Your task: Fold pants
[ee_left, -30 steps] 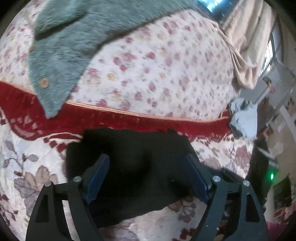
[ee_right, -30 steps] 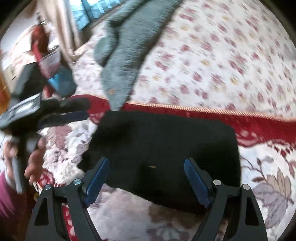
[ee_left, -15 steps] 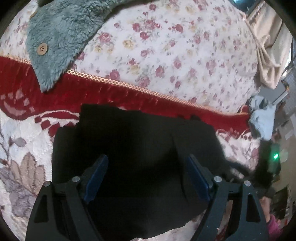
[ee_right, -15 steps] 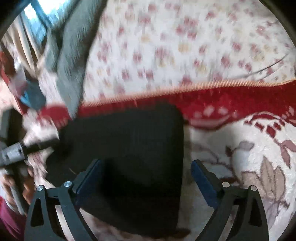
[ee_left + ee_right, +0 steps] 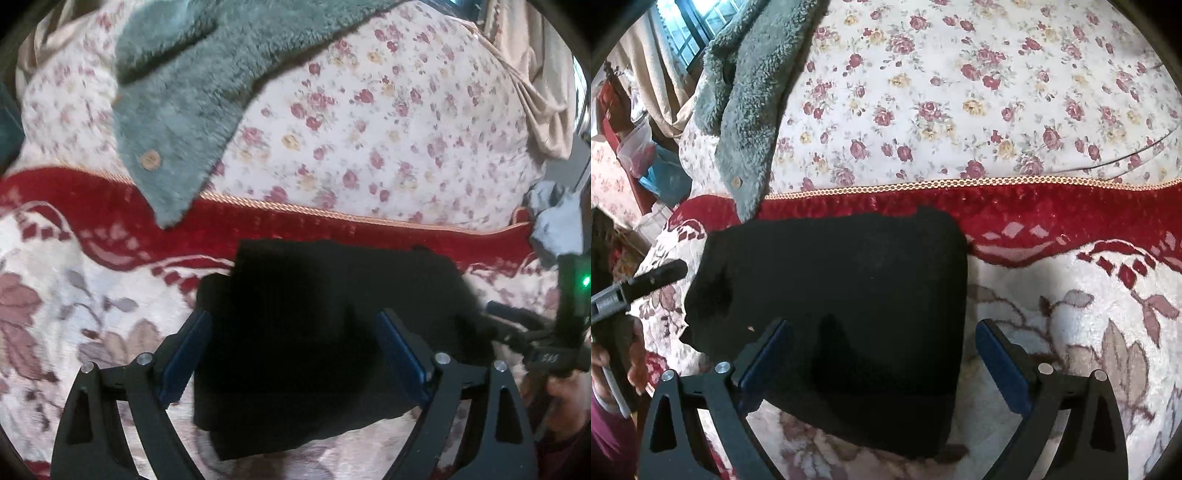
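The black pants (image 5: pixel 325 317) lie folded into a compact rectangle on the flowered blanket; they also show in the right wrist view (image 5: pixel 842 295). My left gripper (image 5: pixel 293 338) is open and hovers over the fold, holding nothing. My right gripper (image 5: pixel 882 349) is open above the fold's right part, its right finger (image 5: pixel 1001 362) past the edge over the blanket. The other gripper shows at the left edge of the right wrist view (image 5: pixel 646 280) and at the right edge of the left wrist view (image 5: pixel 546 332).
A grey-green fleece garment with a button (image 5: pixel 192 92) lies behind the pants, also in the right wrist view (image 5: pixel 746 110). A red band with gold trim (image 5: pixel 1034 206) crosses the blanket. Curtains (image 5: pixel 532 74) and clutter (image 5: pixel 646 155) stand beyond the bed edge.
Both grippers have shifted over the folded pants and stayed open. The left view pulled back a little; the right view steadied after a blurred swing.
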The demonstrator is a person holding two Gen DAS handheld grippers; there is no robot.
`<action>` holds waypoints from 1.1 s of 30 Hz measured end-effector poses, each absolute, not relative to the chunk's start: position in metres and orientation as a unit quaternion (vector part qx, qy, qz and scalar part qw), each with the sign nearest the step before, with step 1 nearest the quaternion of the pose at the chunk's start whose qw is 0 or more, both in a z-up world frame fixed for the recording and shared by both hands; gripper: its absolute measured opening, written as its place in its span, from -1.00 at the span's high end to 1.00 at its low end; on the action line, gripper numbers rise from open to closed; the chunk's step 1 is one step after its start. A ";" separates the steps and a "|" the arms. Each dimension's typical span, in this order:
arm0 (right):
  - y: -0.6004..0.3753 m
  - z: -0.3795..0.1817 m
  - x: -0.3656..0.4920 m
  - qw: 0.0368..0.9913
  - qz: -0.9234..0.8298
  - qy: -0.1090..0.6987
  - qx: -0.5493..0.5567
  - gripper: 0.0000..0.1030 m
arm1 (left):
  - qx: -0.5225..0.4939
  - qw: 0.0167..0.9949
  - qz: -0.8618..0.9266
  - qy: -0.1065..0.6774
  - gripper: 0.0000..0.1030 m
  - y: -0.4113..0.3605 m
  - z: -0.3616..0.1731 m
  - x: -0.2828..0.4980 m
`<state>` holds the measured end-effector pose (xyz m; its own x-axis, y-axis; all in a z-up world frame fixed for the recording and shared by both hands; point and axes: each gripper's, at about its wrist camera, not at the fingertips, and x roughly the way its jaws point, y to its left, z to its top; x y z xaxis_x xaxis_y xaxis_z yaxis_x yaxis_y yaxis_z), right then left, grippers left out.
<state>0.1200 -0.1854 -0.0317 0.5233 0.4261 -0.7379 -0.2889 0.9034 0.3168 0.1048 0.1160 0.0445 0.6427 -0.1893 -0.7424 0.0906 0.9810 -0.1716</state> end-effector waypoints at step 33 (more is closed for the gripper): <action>-0.230 -0.083 0.172 0.757 0.339 0.503 0.245 -1.00 | -0.287 0.790 -0.178 0.511 -0.95 0.212 -0.037 0.140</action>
<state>0.1722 -0.2305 -0.0831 0.2647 0.7593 -0.5944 -0.2669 0.6500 0.7115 0.1405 0.2121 -0.0374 0.4138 -0.5744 -0.7062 -0.0120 0.7723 -0.6352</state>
